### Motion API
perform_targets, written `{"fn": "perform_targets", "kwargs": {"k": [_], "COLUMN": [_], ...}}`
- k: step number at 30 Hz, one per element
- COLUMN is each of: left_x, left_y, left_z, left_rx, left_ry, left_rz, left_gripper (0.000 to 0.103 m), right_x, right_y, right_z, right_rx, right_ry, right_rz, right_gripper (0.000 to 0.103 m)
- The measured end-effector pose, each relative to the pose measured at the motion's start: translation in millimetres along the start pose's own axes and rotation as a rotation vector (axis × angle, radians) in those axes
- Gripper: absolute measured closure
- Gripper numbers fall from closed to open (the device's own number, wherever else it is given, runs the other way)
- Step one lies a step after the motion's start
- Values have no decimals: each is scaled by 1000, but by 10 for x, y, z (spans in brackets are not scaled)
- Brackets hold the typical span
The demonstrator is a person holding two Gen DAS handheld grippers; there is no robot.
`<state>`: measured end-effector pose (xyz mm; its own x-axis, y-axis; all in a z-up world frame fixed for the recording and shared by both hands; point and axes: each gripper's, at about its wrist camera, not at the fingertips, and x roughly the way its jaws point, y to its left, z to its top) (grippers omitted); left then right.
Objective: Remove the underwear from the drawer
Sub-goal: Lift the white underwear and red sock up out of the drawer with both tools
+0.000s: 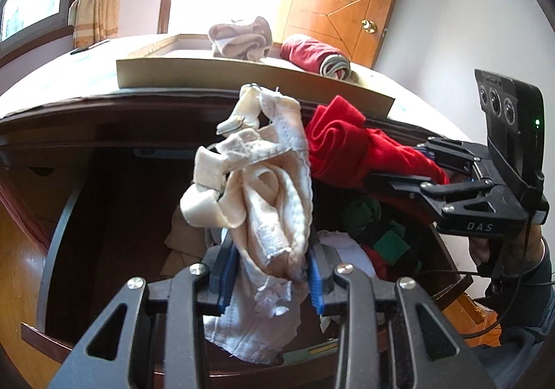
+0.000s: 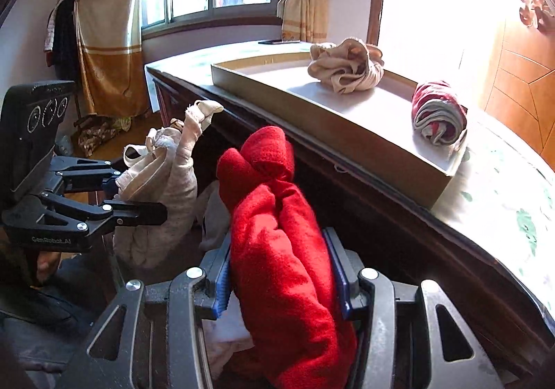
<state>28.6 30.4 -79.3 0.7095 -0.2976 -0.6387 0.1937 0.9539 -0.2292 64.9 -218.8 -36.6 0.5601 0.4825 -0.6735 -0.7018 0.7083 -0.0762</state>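
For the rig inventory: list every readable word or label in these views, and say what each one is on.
"DAS": on the body of the right hand-held gripper, seen from the left wrist camera.
"GenRobot.AI": on the body of the left hand-held gripper, seen from the right wrist camera.
Small print atop each camera block: too small to read.

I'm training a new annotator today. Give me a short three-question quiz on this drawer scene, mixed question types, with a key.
1. True or false: the left tongs are shut on the cream underwear.
2. Multiple choice: what do the right tongs hold? A) a green garment B) the red garment C) nothing
3. How many rolled garments lie in the shallow tray on the dresser top?

Key:
1. True; the blue pads press on it from both sides.
2. B
3. Two: a beige bundle and a dark red and grey roll.
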Motion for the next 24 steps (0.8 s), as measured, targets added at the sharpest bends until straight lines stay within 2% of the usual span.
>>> {"fn": "perform_targets", "kwargs": {"k": [24], "left_x": [-126], "left_y": [-129], "left_z": [51], "left_rx": [51], "left_ry": [-70], "left_rz": [74], "left_gripper": [70], "right_x": [-264], "right_y": [138], "right_z": [-81], "right_rx": [92], "right_ry": [-140], "right_rz": [59], "right_gripper": [54]}}
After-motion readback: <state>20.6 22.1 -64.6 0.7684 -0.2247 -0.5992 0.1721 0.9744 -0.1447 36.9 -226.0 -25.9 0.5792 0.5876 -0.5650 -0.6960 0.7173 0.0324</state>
